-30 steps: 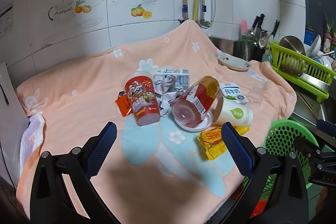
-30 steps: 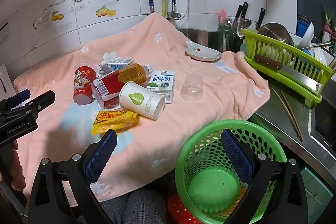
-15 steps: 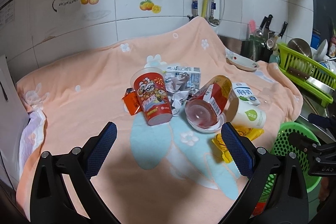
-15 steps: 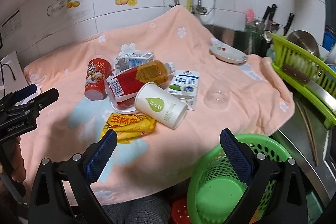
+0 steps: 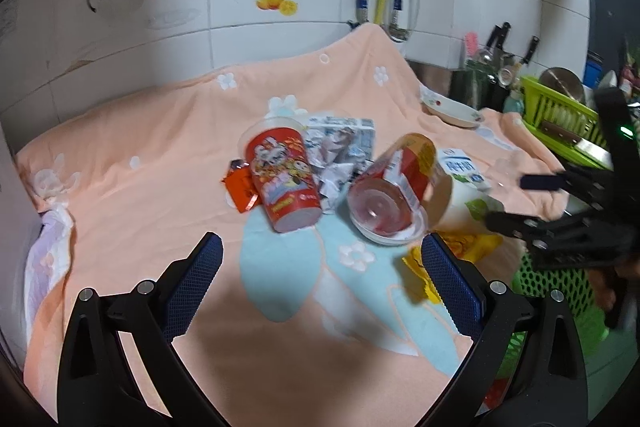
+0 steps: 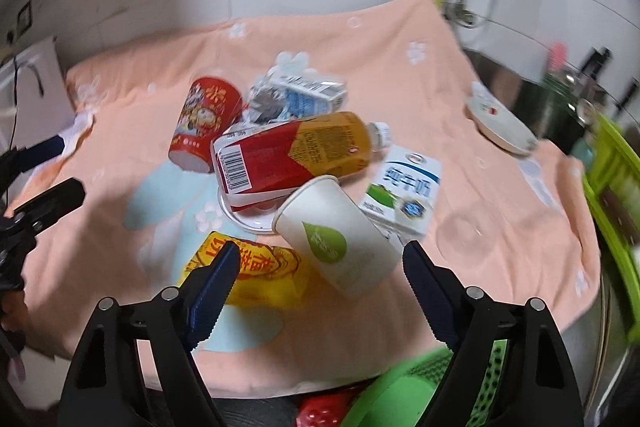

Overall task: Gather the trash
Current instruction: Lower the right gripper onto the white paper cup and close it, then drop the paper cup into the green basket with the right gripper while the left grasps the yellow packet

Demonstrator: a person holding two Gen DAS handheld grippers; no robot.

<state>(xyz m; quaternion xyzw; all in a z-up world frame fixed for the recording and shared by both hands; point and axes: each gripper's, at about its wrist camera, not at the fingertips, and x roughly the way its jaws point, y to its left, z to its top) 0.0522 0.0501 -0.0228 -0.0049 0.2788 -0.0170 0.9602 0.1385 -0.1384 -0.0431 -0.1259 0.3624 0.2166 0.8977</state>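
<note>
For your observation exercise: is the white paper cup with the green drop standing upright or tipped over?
Tipped over. The white paper cup lies on its side on the peach towel, its side wall facing up, leaning against the bottle.

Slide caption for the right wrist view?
Open right gripper nears tipped white paper cup among trash on peach towel.

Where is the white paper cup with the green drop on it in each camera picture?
Left wrist view: the white paper cup lies on its side at right of middle, partly hidden behind the red-labelled bottle.
Right wrist view: the cup lies near the centre, just ahead of the fingers.
Shared landmark: that bottle right beside the cup.
</note>
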